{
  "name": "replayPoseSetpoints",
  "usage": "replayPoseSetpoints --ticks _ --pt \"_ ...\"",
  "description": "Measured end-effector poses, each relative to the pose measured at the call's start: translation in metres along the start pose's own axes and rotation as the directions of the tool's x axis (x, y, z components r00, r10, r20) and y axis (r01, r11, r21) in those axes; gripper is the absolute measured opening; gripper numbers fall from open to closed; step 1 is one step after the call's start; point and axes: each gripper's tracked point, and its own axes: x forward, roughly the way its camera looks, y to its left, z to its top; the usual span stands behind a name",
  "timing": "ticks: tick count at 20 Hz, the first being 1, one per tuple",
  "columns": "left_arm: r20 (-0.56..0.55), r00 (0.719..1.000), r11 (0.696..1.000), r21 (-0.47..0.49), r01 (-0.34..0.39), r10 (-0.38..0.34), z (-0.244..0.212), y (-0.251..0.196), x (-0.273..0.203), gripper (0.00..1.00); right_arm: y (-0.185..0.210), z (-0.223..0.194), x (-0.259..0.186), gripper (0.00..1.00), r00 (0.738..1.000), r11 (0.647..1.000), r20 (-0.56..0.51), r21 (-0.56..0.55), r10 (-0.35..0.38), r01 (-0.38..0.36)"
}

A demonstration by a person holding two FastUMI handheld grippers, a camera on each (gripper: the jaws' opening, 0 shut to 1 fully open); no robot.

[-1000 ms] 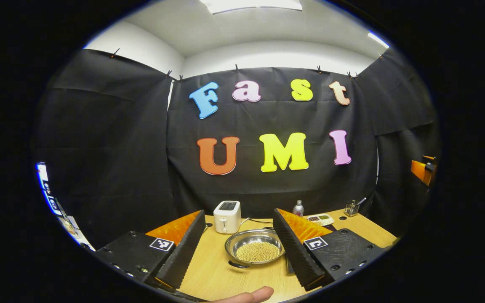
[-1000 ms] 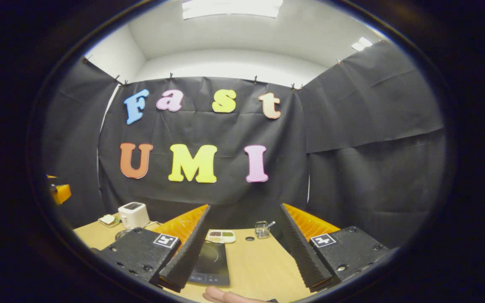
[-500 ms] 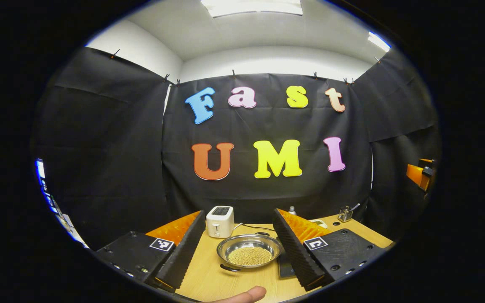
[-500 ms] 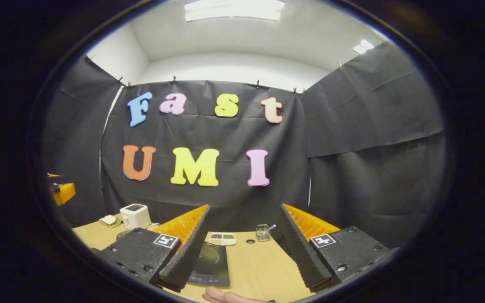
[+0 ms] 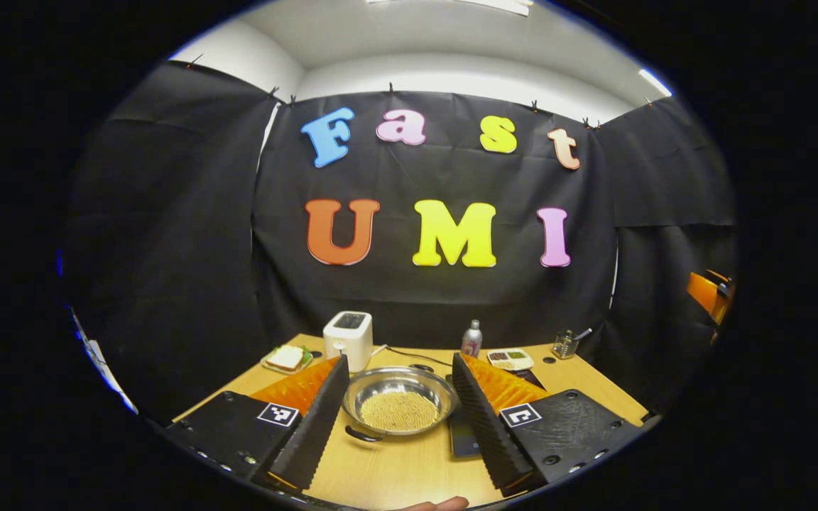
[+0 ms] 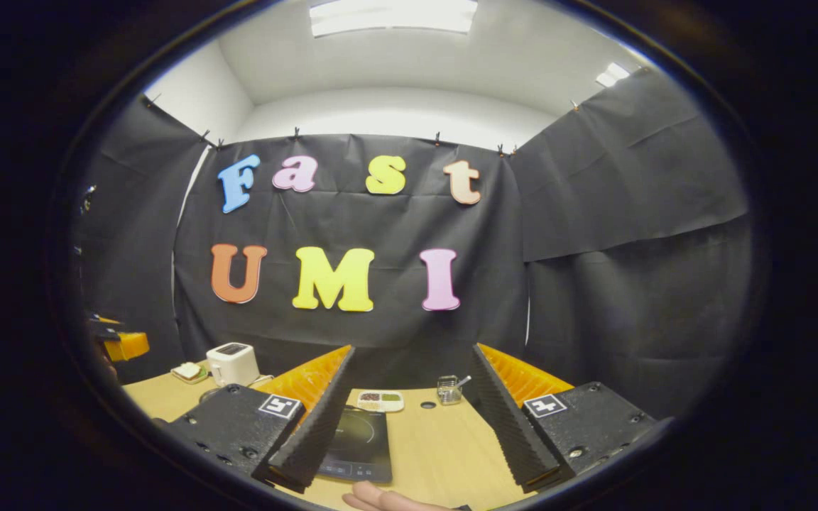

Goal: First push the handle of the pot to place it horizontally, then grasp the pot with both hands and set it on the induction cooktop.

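A steel pot (image 5: 398, 404) holding small yellow grains sits on the wooden table (image 5: 395, 468). One black handle (image 5: 363, 434) points toward the near left and the other toward the back. My left gripper (image 5: 399, 358) is open, and the pot lies between its fingers without touching them. The black induction cooktop (image 5: 462, 436) lies just right of the pot, partly behind the right finger. In the right gripper view the cooktop (image 6: 356, 443) lies between the fingers, toward the left one. My right gripper (image 6: 412, 349) is open and holds nothing.
A white toaster (image 5: 348, 339), a sandwich plate (image 5: 285, 358), a bottle (image 5: 471, 338), a small divided tray (image 5: 510, 358) and a utensil holder (image 5: 565, 344) line the table's back. The other gripper (image 5: 711, 294) shows at far right. A person's fingertip (image 6: 388, 499) shows at the bottom edge.
The left gripper has come closer to the pot and shifted right, so the pot now sits centred between its fingers. The right gripper has hardly moved.
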Motion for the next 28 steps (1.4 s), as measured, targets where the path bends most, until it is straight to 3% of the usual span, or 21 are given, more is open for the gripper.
replayPoseSetpoints --ticks 2,5,8,11,12,14,17,22,26,27,28 --pt "-0.057 0.998 1.000 -0.004 0.015 -0.015 -0.011 0.003 0.009 0.83 -0.001 -0.005 0.003 0.99 1.000 1.000 -0.005 0.000 0.002 -0.002" --pt "-0.110 0.994 0.999 0.036 0.014 -0.010 -0.032 0.006 0.023 0.63 0.002 -0.010 0.008 0.96 1.000 1.000 -0.009 0.005 0.008 -0.008" --pt "-0.173 0.985 0.998 0.051 0.036 -0.027 -0.054 0.002 0.038 0.65 0.006 -0.014 0.013 0.96 1.000 1.000 -0.011 0.019 0.020 -0.020" --pt "-0.240 0.971 0.998 0.054 0.030 -0.016 -0.077 0.006 0.052 0.08 0.004 -0.024 0.019 0.96 1.000 1.000 -0.018 0.020 0.017 -0.016" --pt "-0.245 0.969 0.997 0.078 0.027 -0.007 -0.081 0.010 0.057 0.04 0.004 -0.027 0.022 0.96 1.000 1.000 -0.022 0.021 0.017 -0.016" --pt "-0.290 0.957 0.994 0.110 0.025 0.008 -0.097 0.016 0.054 0.01 0.004 -0.034 0.027 0.96 0.999 1.000 -0.035 0.021 0.018 -0.017" --pt "-0.365 0.931 0.995 0.094 0.043 -0.006 -0.133 0.010 0.089 0.00 0.002 -0.044 0.035 0.96 0.998 0.999 -0.055 0.038 0.016 -0.014" --pt "-0.507 0.862 0.998 0.050 0.034 -0.004 -0.182 0.016 0.108 0.00 -0.005 -0.057 0.051 0.96 0.998 0.999 -0.065 0.052 0.008 -0.005" --pt "-0.570 0.822 0.999 0.033 0.018 0.004 -0.208 0.023 0.120 0.00 -0.005 -0.065 0.061 0.99 0.996 0.998 -0.090 0.057 0.012 -0.007" --pt "-0.587 0.810 1.000 0.024 0.017 0.000 -0.216 0.024 0.122 0.10 -0.006 -0.067 0.062 0.99 0.996 0.999 -0.091 0.053 0.008 -0.003" --pt "-0.600 0.800 1.000 0.020 0.012 0.002 -0.220 0.026 0.123 0.00 -0.005 -0.067 0.063 0.96 0.996 0.999 -0.090 0.050 0.007 -0.003"
